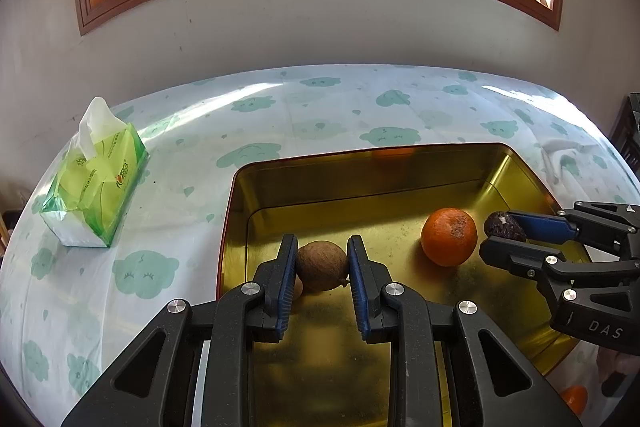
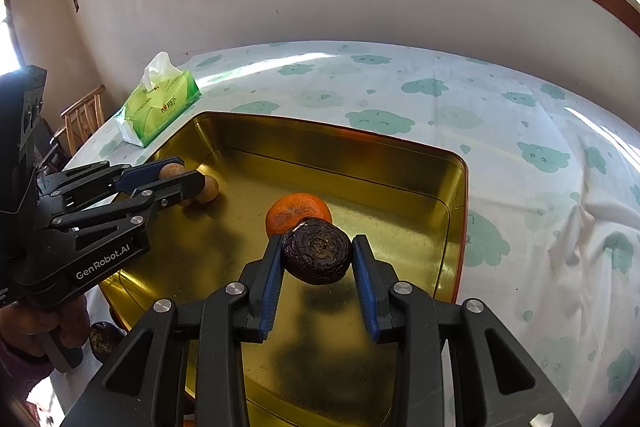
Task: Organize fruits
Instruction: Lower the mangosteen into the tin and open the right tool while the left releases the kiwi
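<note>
In the left wrist view my left gripper (image 1: 322,261) is shut on a round brown fruit (image 1: 322,267), low over the gold metal tray (image 1: 360,155). A second brown fruit (image 1: 298,287) peeks out behind its left finger. An orange (image 1: 449,237) lies on the tray floor to the right. Beside it, my right gripper (image 1: 500,233) is shut on a dark wrinkled fruit (image 1: 505,225). The right wrist view shows that dark fruit (image 2: 317,251) pinched between the blue pads of the right gripper (image 2: 317,255), just in front of the orange (image 2: 298,213). At the left, the left gripper (image 2: 182,174) holds its brown fruit (image 2: 171,171), with another brown fruit (image 2: 209,189) beside it in the tray (image 2: 460,163).
A green tissue pack (image 1: 96,179) stands on the cloud-print cloth left of the tray. Off the tray's near edge lie another orange (image 1: 574,399) and another dark wrinkled fruit (image 2: 102,341). A wooden chair (image 2: 82,119) stands past the table's left end. A wall with a window is behind.
</note>
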Demonstrator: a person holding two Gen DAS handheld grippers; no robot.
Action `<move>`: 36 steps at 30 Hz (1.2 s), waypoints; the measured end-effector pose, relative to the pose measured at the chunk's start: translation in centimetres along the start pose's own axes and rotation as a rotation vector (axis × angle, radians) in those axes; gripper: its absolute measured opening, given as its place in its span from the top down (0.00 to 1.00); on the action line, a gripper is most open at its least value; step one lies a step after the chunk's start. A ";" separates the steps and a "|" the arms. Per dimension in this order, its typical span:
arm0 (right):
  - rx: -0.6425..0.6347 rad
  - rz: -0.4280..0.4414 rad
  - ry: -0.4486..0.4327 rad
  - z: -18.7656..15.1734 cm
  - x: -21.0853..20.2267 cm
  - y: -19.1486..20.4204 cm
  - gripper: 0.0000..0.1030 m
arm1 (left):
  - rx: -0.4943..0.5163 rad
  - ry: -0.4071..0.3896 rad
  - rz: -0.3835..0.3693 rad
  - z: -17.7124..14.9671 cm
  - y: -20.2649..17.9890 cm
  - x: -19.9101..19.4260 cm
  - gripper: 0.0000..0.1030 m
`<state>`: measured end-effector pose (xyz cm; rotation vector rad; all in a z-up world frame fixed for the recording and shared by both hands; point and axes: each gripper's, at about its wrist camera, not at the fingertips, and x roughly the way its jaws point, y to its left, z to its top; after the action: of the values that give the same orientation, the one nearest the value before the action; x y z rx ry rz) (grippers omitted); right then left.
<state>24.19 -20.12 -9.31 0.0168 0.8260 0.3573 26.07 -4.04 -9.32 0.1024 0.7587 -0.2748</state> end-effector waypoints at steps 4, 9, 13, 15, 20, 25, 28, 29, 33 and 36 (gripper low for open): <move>0.003 0.000 -0.001 0.1 0.1 -0.1 0.70 | 0.004 0.001 0.003 0.0 0.0 0.1 0.75; 0.002 0.000 -0.001 0.1 0.1 -0.1 0.70 | 0.002 0.002 0.004 0.0 0.0 0.1 0.75; 0.002 0.000 0.000 0.2 0.2 -0.1 0.70 | 0.004 0.003 0.005 0.1 0.0 0.3 0.75; 0.001 -0.001 0.000 0.2 0.2 -0.1 0.70 | 0.004 0.002 0.006 0.1 0.0 0.3 0.75; 0.001 -0.001 0.000 0.2 0.2 -0.1 0.70 | 0.004 0.002 0.005 0.1 -0.1 0.3 0.75; 0.000 -0.001 0.001 0.2 0.2 -0.2 0.70 | 0.003 0.003 0.006 0.1 -0.1 0.3 0.75; -0.004 0.001 0.001 0.4 0.3 -0.2 0.69 | 0.002 0.004 0.007 0.1 0.0 0.4 0.74; -0.003 0.007 0.001 0.4 0.3 -0.3 0.67 | 0.000 0.006 0.006 0.1 0.1 0.4 0.74; -0.007 0.009 -0.026 0.6 -0.1 -0.3 0.65 | -0.006 -0.003 0.005 0.2 0.5 0.3 0.62; -0.005 0.020 -0.059 0.7 -1.1 -0.2 0.61 | 0.007 -0.036 0.018 0.2 0.3 -0.6 0.43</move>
<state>24.07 -20.57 -8.10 0.0306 0.7669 0.3766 25.90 -3.67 -8.72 0.1108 0.7212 -0.2617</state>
